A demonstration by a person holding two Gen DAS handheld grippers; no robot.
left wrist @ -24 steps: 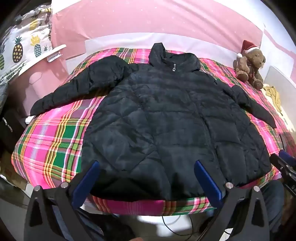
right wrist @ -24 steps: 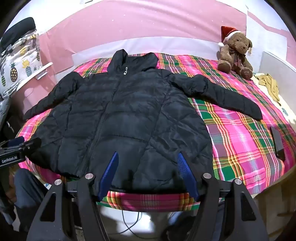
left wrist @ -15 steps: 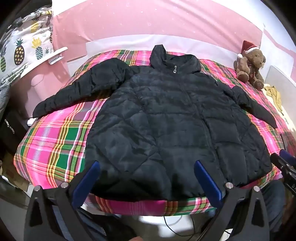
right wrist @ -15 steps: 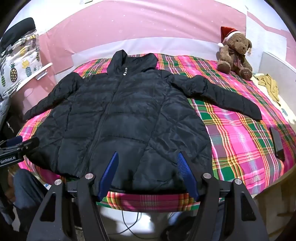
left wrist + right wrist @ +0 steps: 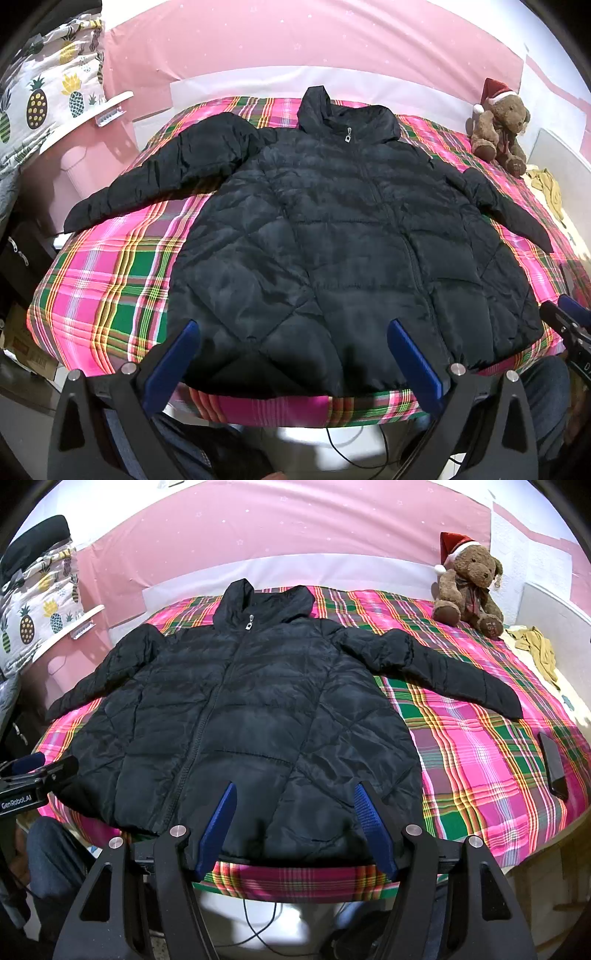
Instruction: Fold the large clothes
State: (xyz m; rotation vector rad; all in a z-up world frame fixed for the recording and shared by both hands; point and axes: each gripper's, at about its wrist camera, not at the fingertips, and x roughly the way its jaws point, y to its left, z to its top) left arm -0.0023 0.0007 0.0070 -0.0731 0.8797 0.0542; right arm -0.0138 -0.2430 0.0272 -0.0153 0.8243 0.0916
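A black quilted puffer jacket [image 5: 332, 240] [image 5: 240, 716] lies spread flat, zipped, front up, on a pink and green plaid bed [image 5: 110, 280] [image 5: 480, 760]. Both sleeves stretch out sideways and the collar points to the far wall. My left gripper [image 5: 291, 326] hovers open above the jacket's near hem, nothing between its blue pads. My right gripper [image 5: 295, 790] is open too, over the hem further right, also empty. Each gripper shows at the edge of the other's view: the right one [image 5: 565, 317] and the left one [image 5: 37, 771].
A brown teddy bear [image 5: 469, 587] with a red hat sits at the bed's far right corner. A dark phone [image 5: 552, 766] lies on the bed's right side, a yellow cloth [image 5: 535, 646] beyond it. A pineapple-print fabric [image 5: 44, 99] hangs at the left. Cables run on the floor below.
The left wrist view has drifted slightly left and closer over the jacket. The right wrist view is nearly the same. Both grippers stay open.
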